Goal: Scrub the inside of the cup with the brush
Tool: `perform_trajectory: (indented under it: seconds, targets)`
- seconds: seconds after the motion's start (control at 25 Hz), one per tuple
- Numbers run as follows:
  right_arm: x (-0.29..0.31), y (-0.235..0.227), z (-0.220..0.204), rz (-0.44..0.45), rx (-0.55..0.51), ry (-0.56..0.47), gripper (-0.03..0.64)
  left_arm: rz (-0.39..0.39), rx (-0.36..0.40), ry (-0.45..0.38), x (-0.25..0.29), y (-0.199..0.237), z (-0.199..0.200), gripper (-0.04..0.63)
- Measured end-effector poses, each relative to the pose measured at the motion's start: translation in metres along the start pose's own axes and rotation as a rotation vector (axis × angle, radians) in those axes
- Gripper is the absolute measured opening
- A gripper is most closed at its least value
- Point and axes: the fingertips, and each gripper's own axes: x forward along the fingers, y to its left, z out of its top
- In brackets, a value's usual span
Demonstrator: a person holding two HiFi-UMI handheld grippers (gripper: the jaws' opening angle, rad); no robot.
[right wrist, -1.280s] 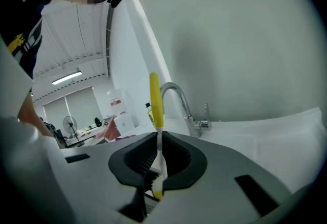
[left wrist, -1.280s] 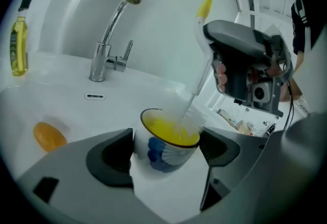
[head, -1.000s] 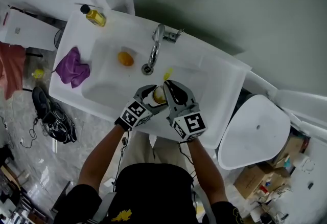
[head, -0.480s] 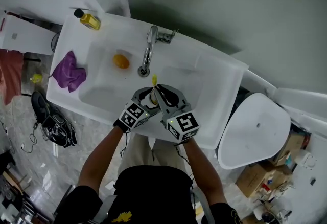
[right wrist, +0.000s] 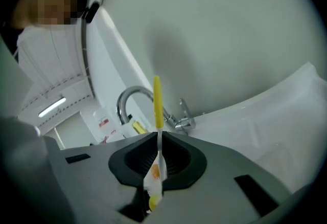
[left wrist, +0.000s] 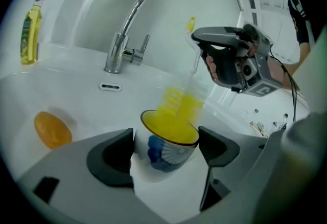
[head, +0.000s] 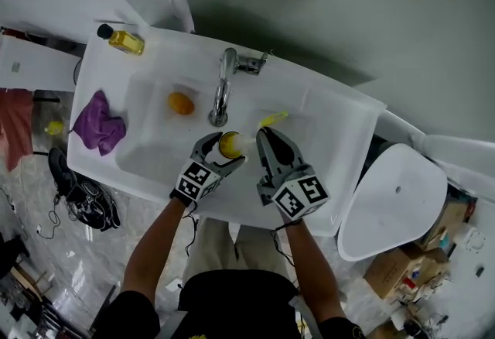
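A white cup with a blue pattern and a yellow inside hangs over the sink basin, tilted, with my left gripper shut on its sides. The brush has blurred yellow bristles at the cup's mouth and a thin clear stem that ends in a yellow tip. My right gripper, just right of the cup, is shut on that stem. The yellow handle end sticks out past its jaws.
A chrome faucet stands behind the cup. An orange lump lies in the basin. On the sink's left ledge are a purple cloth and a bottle of yellow liquid. A white toilet lid is at the right.
My right gripper has swung from above the cup to its right side. The brush now slants, its yellow tip pointing right. The cup stays held in the left gripper.
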Motion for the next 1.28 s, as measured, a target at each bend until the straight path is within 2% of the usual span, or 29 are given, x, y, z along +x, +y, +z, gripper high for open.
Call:
perform_trajectory:
  seconds: [0.16, 0.24, 0.32, 0.44, 0.56, 0.64, 0.84, 1.12, 1.28]
  targets:
    - [-0.034, -0.043, 0.046, -0.088, 0.235, -0.158, 0.051, 0.003, -0.006, -0.015, -0.006, 0.004, -0.004, 0.416]
    - [-0.052, -0.073, 0.052, -0.171, 0.301, -0.166, 0.051, 0.008, -0.008, -0.015, -0.006, 0.009, -0.006, 0.416]
    - [-0.061, -0.102, 0.034, -0.262, 0.332, -0.066, 0.051, 0.012, -0.006, -0.017, -0.003, 0.014, -0.007, 0.414]
    - [-0.049, -0.122, -0.034, -0.331, 0.38, 0.189, 0.051, 0.022, -0.004, -0.023, 0.005, 0.024, -0.01, 0.414]
    - [-0.027, -0.128, -0.104, -0.348, 0.331, 0.394, 0.051, 0.031, -0.023, -0.019, 0.014, 0.03, -0.018, 0.414]
    - [-0.011, -0.129, -0.135, -0.353, 0.289, 0.463, 0.051, 0.028, -0.024, -0.013, 0.018, 0.03, -0.023, 0.414]
    - [0.02, -0.13, -0.155, -0.373, 0.269, 0.455, 0.051, 0.031, -0.025, -0.006, 0.023, 0.034, -0.027, 0.411]
    - [0.024, -0.13, -0.166, -0.385, 0.237, 0.44, 0.055, 0.061, -0.047, 0.009, 0.027, 0.039, -0.033, 0.411]
    - [0.026, -0.129, -0.168, -0.384, 0.203, 0.455, 0.083, 0.064, -0.107, 0.057, 0.025, 0.039, -0.04, 0.413]
